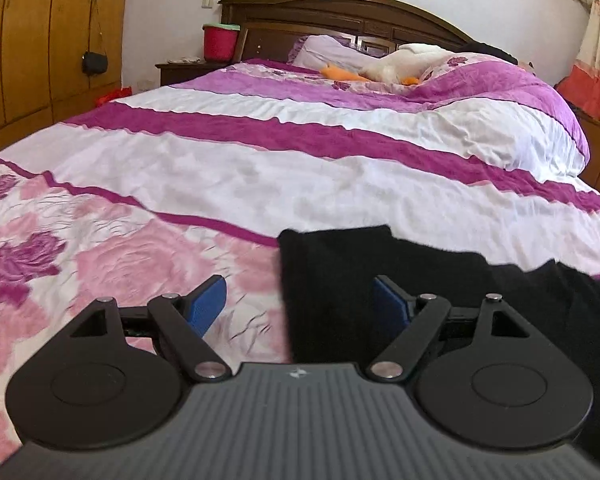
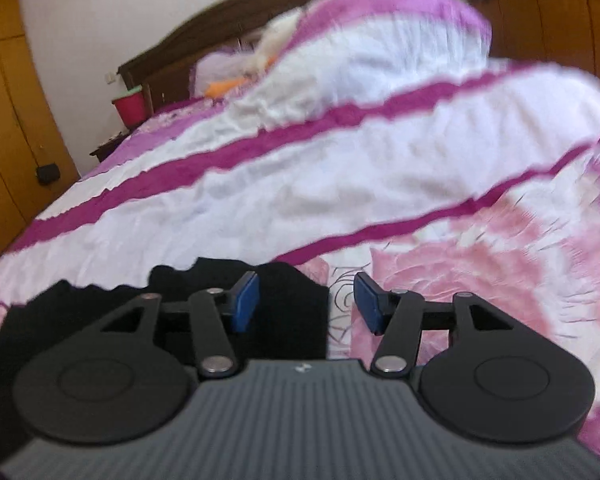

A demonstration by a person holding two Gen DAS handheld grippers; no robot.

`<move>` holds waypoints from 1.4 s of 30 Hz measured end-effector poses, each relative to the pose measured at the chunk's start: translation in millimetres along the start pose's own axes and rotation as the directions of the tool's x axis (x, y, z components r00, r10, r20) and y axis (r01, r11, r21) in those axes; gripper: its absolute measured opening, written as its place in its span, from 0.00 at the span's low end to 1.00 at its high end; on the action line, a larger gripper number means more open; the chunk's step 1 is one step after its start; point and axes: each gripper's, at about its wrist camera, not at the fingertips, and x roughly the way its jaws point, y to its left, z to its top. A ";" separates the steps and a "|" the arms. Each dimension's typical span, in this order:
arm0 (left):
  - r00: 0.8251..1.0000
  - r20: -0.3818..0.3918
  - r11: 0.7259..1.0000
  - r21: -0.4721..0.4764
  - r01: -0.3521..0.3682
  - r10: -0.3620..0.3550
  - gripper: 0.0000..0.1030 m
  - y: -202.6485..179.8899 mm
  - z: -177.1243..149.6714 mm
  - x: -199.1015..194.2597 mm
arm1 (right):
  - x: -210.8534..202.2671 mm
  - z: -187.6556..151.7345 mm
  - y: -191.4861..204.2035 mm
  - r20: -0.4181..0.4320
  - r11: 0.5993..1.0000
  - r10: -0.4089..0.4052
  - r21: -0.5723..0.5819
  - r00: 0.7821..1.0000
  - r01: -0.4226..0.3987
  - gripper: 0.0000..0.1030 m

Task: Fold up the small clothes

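On the bed's flowered bedspread (image 1: pixel 100 256) lies the black garment (image 1: pixel 340 280), flat near the foot end, and everything else is placed from it. Left of the garment, the left gripper (image 1: pixel 298 306) hangs low over the cloth with its jaws wide apart: one blue pad (image 1: pixel 206 306) sits over the pink roses, the other over the black fabric, so the garment's left edge runs between them. Nothing is gripped. Beyond the garment, toward the headboard (image 1: pixel 340 12), magenta and white stripes cross the cover, and a white plush toy (image 1: pixel 396 62) rests by the pillows. At the garment's right edge, the right gripper (image 2: pixel 306 304) likewise has its jaws apart, the left pad over black cloth, the right over pink print. That view is blurred.
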 end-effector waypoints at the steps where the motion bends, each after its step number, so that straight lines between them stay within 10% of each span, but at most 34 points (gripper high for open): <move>1: 1.000 -0.001 1.000 -0.002 0.010 -0.010 0.81 -2.5 1.9 4.6 | 6.9 -0.5 -2.0 -0.015 1.000 0.012 0.022 1.000 -0.012 0.53; 2: 1.000 -0.001 1.000 -0.001 0.018 -0.018 0.81 -4.8 2.9 8.4 | 11.0 -1.3 -2.5 -0.016 0.999 0.025 0.036 1.000 -0.024 0.48; 4: 1.000 -0.003 1.000 0.004 0.026 -0.026 0.81 -9.7 3.0 17.4 | 11.1 -3.5 3.5 -0.027 0.997 0.073 0.030 0.997 -0.072 0.09; 8: 0.999 -0.041 0.999 0.036 -0.027 0.029 0.81 -17.3 -6.2 42.4 | -14.7 -11.6 32.0 0.139 0.984 -0.096 -0.134 0.986 0.115 0.10; 12: 0.997 -0.053 0.998 0.042 -0.053 0.055 0.82 -16.8 -16.2 57.1 | 7.6 -19.4 29.8 0.067 0.963 -0.209 -0.161 0.976 0.218 0.10; 19: 0.997 -0.063 0.998 0.041 -0.041 0.043 0.84 -13.1 -13.1 58.2 | -0.3 -19.9 32.8 0.043 0.964 -0.223 -0.139 0.974 0.227 0.16; 22: 0.998 -0.060 0.999 0.049 -0.021 0.024 0.84 -10.6 -9.8 43.2 | -21.4 -21.1 34.1 0.050 0.971 -0.211 -0.107 0.976 0.215 0.33; 42: 1.000 -0.028 0.993 0.115 0.011 -0.008 0.84 51.5 -58.6 -149.8 | -184.0 -102.1 86.9 -0.028 0.984 -0.096 -0.155 0.995 0.091 0.52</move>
